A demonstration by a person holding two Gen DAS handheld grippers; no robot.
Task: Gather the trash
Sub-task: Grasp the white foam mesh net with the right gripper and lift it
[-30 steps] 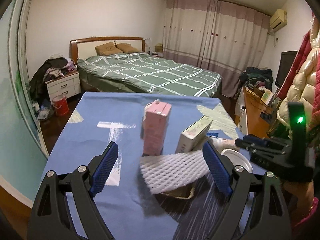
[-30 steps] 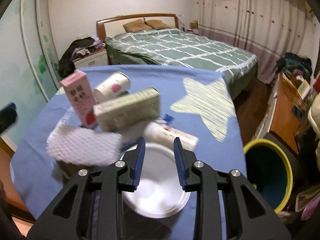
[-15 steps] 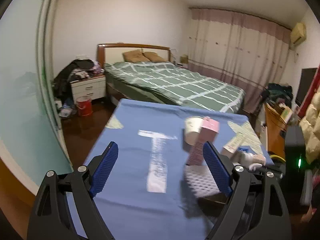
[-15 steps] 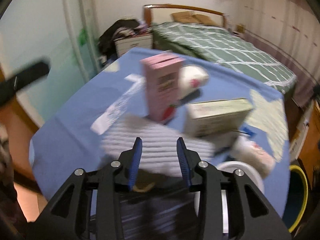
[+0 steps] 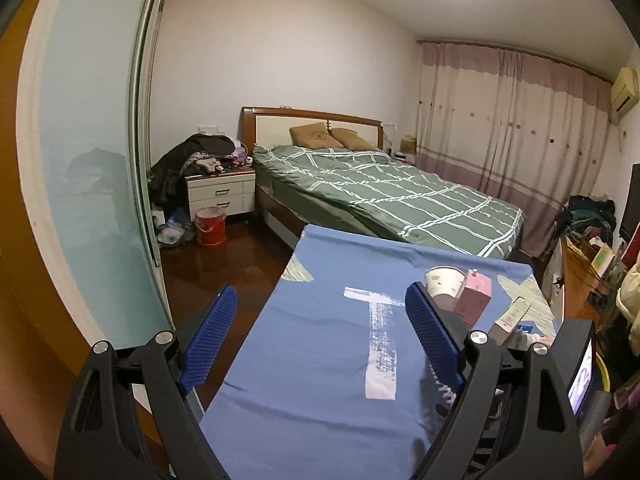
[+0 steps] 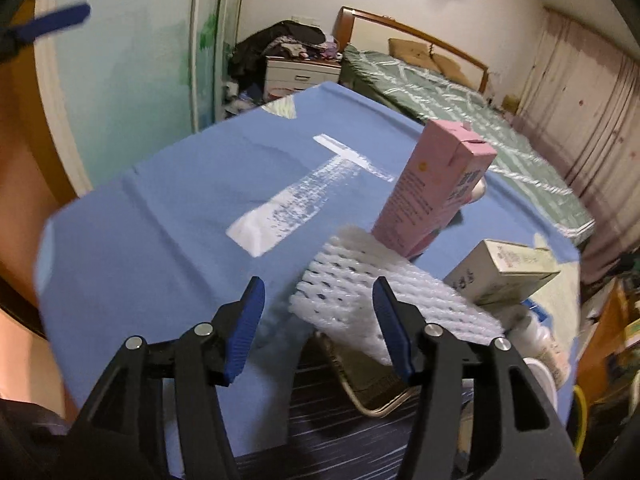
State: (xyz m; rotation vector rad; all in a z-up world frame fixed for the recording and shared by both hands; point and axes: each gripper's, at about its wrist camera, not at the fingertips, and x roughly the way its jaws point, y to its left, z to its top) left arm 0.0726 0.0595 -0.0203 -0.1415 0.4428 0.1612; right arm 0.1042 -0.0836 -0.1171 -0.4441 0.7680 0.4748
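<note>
Trash sits clustered on the blue tablecloth (image 6: pixel 168 216): in my right wrist view a white foam fruit net (image 6: pixel 376 296) lies just ahead of my right gripper (image 6: pixel 318 322), whose blue pads (image 6: pixel 244 326) have just been spreading and stand apart with nothing pressed between them. The net's near end leans on a tan tray (image 6: pixel 372 380). Behind the net a pink drink carton (image 6: pixel 432 188) stands upright, touching it. To the right lies a pale green box (image 6: pixel 504 268), tilted, with a white bottle (image 6: pixel 540 340) beside it, blurred. A white cup (image 6: pixel 478 190) peeks from behind the carton.

My left gripper (image 5: pixel 320 344) hangs wide open and empty over the cloth's left edge; the trash is off to its right. Beyond the table I see a bed (image 5: pixel 392 196) with a green checked cover and a white nightstand (image 5: pixel 222 196).
</note>
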